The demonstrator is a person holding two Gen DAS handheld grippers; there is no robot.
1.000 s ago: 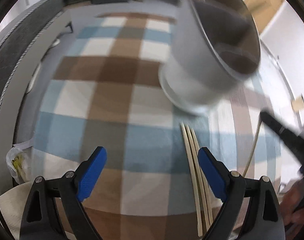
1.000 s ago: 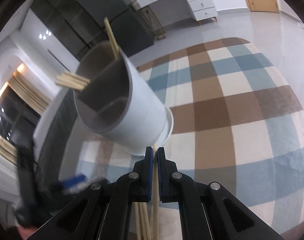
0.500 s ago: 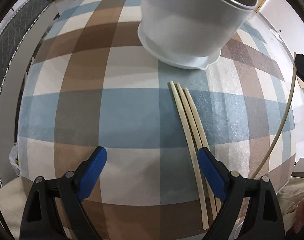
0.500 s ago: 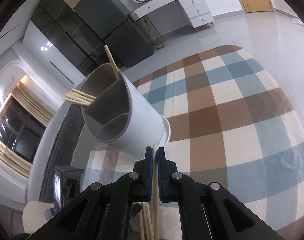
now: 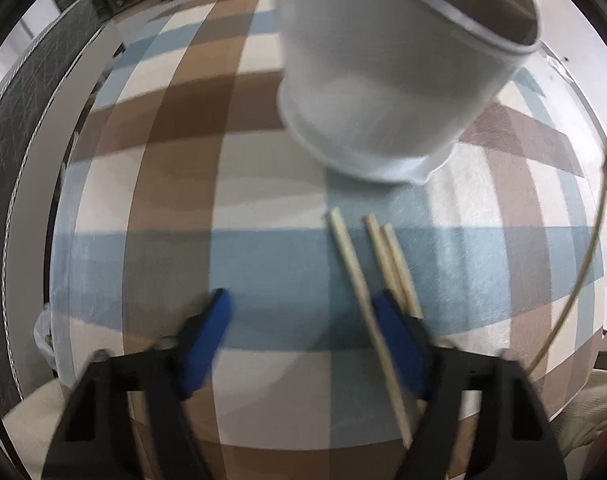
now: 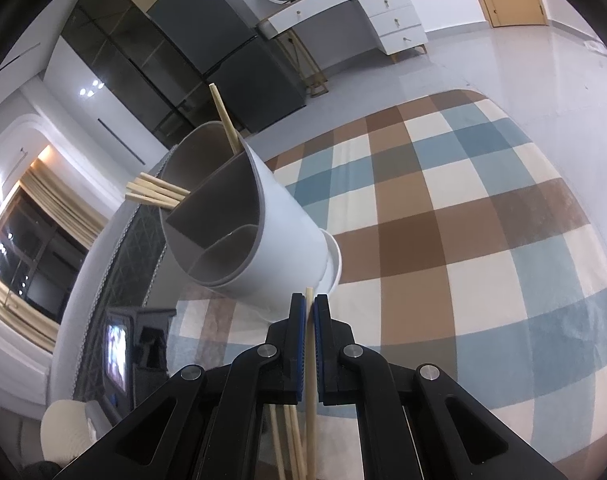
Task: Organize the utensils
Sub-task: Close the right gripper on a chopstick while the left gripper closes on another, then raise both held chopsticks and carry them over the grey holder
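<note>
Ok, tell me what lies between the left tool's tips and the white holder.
In the left wrist view, three loose chopsticks lie on the checked cloth between the open left tool and the white holder; their far ends stop short of its base.

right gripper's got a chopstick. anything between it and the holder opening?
Nothing visible. The right gripper is shut on one chopstick; the white holder stands just ahead, its nearest compartment open toward the tip. Chopsticks already inside sit in farther compartments.

A checked tablecloth (image 5: 263,264) carries a white holder (image 5: 383,92) and seemingly three loose chopsticks (image 5: 387,256).
</note>
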